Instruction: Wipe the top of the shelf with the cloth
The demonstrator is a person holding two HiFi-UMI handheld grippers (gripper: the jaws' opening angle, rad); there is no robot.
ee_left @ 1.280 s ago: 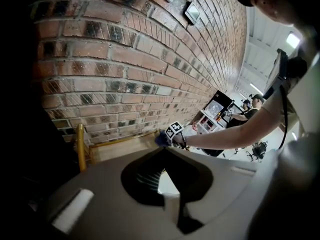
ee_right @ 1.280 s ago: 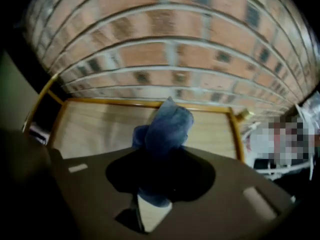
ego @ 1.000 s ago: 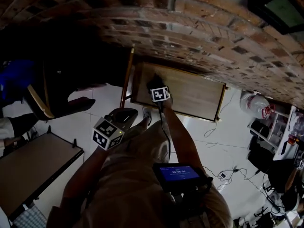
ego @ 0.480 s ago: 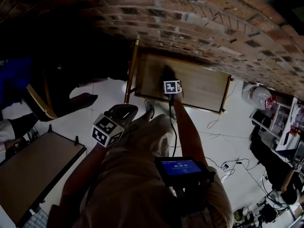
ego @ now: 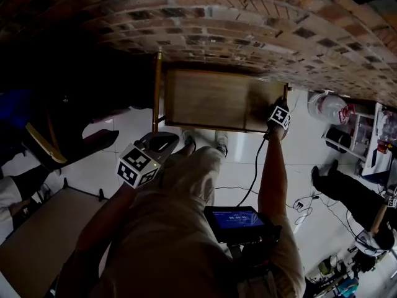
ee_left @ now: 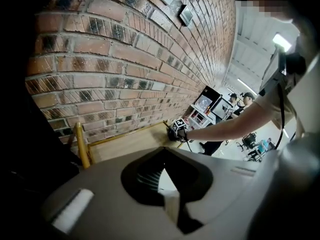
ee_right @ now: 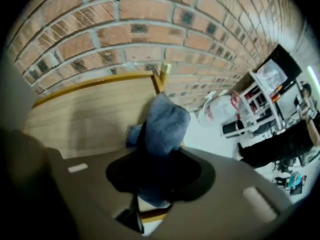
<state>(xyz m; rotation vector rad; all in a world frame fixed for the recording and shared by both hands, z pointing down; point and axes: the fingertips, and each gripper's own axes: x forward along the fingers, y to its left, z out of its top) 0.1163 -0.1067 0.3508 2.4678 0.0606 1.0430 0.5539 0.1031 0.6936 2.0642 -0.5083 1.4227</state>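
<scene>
Wiping step in progress. The right gripper (ego: 275,107) is pinching one blue cloth (ee_right: 163,120), jaws clamped on its bunched upper part, and is pressing it against the wooden top of the shelf (ego: 208,98) at its far right end, just in front of the corner post (ee_right: 161,77). Part of the cloth is appearing to hang past the end edge. The left gripper (ee_left: 164,183) is idling near the person's body, well apart from the shelf, jaws slightly parted with only floor showing between them. Count: one shelf, one cloth, two grippers (one working, one waiting), one brick wall (ego: 248,30) running behind. Judgement: the stroke is sitting at its right limit, so the next move is probably calling for a return pass leftward along the boards, keeping the cloth flat and avoiding snagging on the post.
</scene>
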